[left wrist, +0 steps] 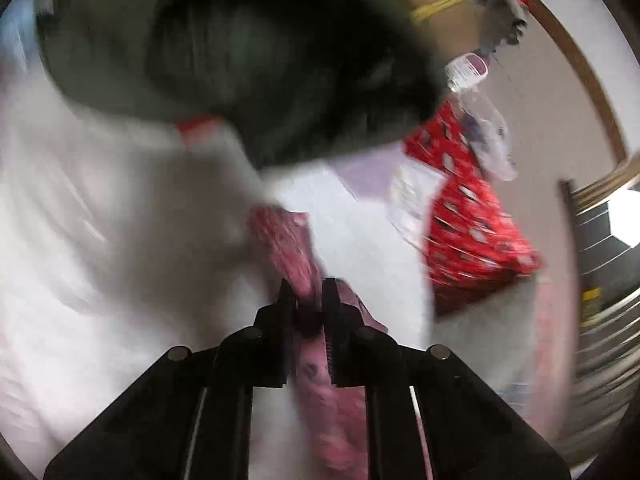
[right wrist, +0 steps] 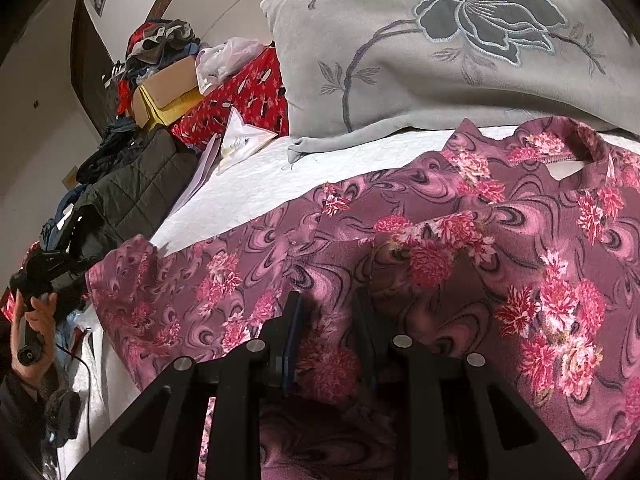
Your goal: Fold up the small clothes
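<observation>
1. Garment (right wrist: 400,216) lies spread on the bed (right wrist: 248,192); left gripper (left wrist: 308,296) has its fingers clamped on an edge, right gripper (right wrist: 326,312) pinches a raised fold
2. Carry the left edge across level, right anchoring
3. Right view alone shows the pillow (right wrist: 440,48) and the whole spread; left view is blurred

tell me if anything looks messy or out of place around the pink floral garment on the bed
The pink floral garment lies rumpled, not flat, on the white bedspread. At the bed's far side, a dark quilted jacket and an overfilled cardboard box sit in a loose pile.
</observation>
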Demonstrator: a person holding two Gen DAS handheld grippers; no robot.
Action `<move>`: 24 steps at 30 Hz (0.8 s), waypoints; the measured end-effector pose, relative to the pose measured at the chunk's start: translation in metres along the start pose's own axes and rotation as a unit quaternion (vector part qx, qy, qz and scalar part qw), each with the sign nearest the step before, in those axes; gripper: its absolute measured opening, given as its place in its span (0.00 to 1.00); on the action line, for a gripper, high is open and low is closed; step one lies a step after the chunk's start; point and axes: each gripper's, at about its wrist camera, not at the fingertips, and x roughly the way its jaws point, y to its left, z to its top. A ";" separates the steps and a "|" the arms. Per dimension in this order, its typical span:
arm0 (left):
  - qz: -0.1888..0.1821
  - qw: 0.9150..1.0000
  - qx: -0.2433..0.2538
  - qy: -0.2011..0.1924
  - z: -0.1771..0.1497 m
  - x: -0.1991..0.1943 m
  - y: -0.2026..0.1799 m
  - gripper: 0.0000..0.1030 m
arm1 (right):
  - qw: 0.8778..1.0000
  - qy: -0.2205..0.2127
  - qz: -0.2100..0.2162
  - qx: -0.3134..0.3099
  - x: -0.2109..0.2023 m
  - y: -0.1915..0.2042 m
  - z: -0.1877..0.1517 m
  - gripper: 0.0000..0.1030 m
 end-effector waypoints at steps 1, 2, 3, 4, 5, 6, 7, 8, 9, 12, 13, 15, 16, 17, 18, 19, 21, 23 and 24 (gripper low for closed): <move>0.032 0.999 0.027 -0.024 0.000 -0.010 -0.008 0.09 | 1.000 0.000 0.001 0.001 0.000 0.000 0.000 0.27; 0.046 0.997 0.042 -0.036 -0.001 -0.016 -0.013 0.08 | 1.000 0.000 0.001 0.002 0.000 0.000 0.000 0.27; 0.055 0.996 0.054 -0.041 -0.003 -0.020 -0.017 0.08 | 1.000 0.002 0.001 0.003 0.000 0.000 0.001 0.27; 0.060 0.995 0.064 -0.042 -0.007 -0.024 -0.022 0.08 | 1.000 0.003 0.000 0.003 0.000 0.000 0.001 0.27; 0.060 0.995 0.066 -0.042 -0.009 -0.025 -0.023 0.07 | 1.000 0.006 -0.001 0.003 0.000 0.001 0.002 0.27; 0.051 0.996 0.069 -0.039 -0.013 -0.029 -0.027 0.07 | 1.000 0.011 -0.005 0.004 0.000 0.002 0.004 0.27; 0.044 0.996 0.074 -0.037 -0.016 -0.030 -0.031 0.07 | 1.000 0.020 -0.009 0.005 -0.001 0.004 0.007 0.27; 0.040 0.995 0.082 -0.033 -0.020 -0.031 -0.035 0.07 | 0.999 0.031 -0.012 0.005 -0.004 0.006 0.011 0.27; 0.036 0.995 0.094 -0.028 -0.024 -0.032 -0.042 0.07 | 0.999 0.034 -0.012 0.007 -0.008 0.006 0.012 0.28; 0.028 0.996 0.079 -0.020 -0.027 -0.037 -0.041 0.07 | 0.999 0.017 -0.027 0.005 -0.033 0.001 0.013 0.42; 0.029 0.998 0.056 -0.015 -0.025 -0.036 -0.033 0.08 | 0.999 0.007 -0.043 -0.003 -0.044 -0.004 0.011 0.51; 0.033 0.999 0.007 0.003 -0.021 -0.031 -0.009 0.22 | 0.997 -0.009 -0.074 -0.016 -0.059 -0.017 0.007 0.52; 0.029 0.999 -0.010 0.016 -0.020 -0.026 -0.001 0.31 | 0.995 -0.016 -0.094 -0.019 -0.066 -0.026 0.006 0.52; 0.031 0.999 -0.029 0.032 -0.021 -0.021 0.009 0.44 | 0.994 -0.018 -0.108 -0.017 -0.071 -0.036 0.005 0.52; 0.027 0.997 -0.058 0.049 -0.021 -0.013 0.023 0.50 | 0.993 -0.014 -0.113 -0.009 -0.072 -0.044 0.004 0.52; 0.013 0.995 -0.079 0.064 -0.022 -0.006 0.033 0.50 | 0.993 -0.005 -0.117 0.009 -0.072 -0.056 0.002 0.52; -0.007 0.990 -0.110 0.089 -0.025 0.008 0.044 0.60 | 0.993 0.005 -0.109 0.045 -0.069 -0.075 -0.006 0.51; -0.008 0.985 -0.135 0.109 -0.028 0.025 0.050 0.67 | 0.994 -0.020 -0.095 0.052 -0.073 -0.079 -0.012 0.51; -0.010 0.985 -0.136 0.107 -0.028 0.030 0.049 0.76 | 0.994 -0.022 -0.102 0.046 -0.072 -0.077 -0.013 0.51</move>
